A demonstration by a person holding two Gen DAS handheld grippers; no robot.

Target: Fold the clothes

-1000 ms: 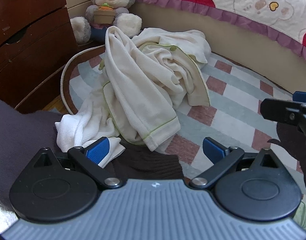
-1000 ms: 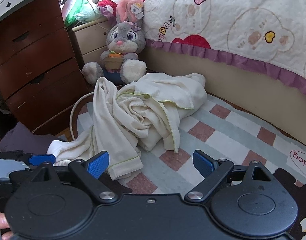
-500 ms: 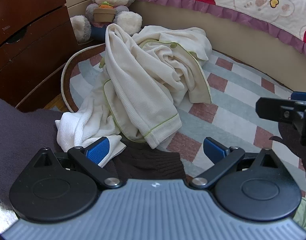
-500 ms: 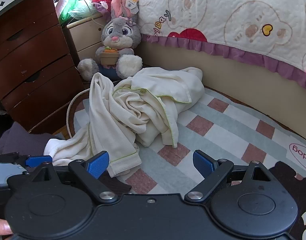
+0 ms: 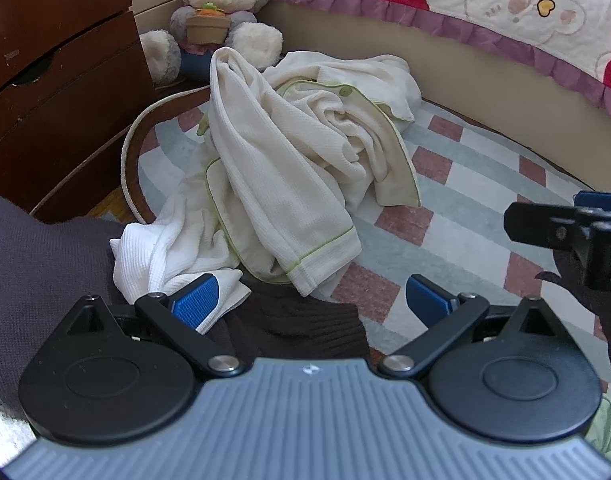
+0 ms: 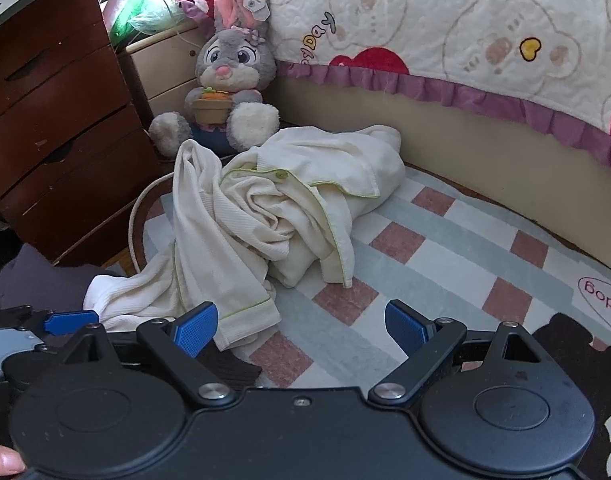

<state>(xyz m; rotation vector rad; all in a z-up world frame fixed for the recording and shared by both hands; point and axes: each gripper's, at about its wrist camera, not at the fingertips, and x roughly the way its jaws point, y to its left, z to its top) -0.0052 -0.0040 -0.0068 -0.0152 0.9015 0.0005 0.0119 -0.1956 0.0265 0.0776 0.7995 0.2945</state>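
Note:
A crumpled cream garment with green piping [image 5: 289,168] lies in a heap on the checked rug [image 5: 477,200]; it also shows in the right wrist view [image 6: 273,216]. A dark brown knit garment [image 5: 297,324] lies just in front of it, under my left gripper [image 5: 311,300], which is open and empty, its left pad beside a white cuff. My right gripper [image 6: 301,326] is open and empty above the rug, near the cream hem. A grey garment [image 5: 37,264] lies at the left.
A plush rabbit [image 6: 229,92] sits behind the heap against a beige nightstand. A dark wooden dresser [image 6: 53,128] stands at the left. A bed side with a patterned quilt [image 6: 465,32] bounds the far right. A white cord [image 5: 127,160] curves along the rug's left edge.
Both grippers have tilted or risen slightly, so the heap sits a little lower in each view. The clothes have not moved. Both grippers stay open.

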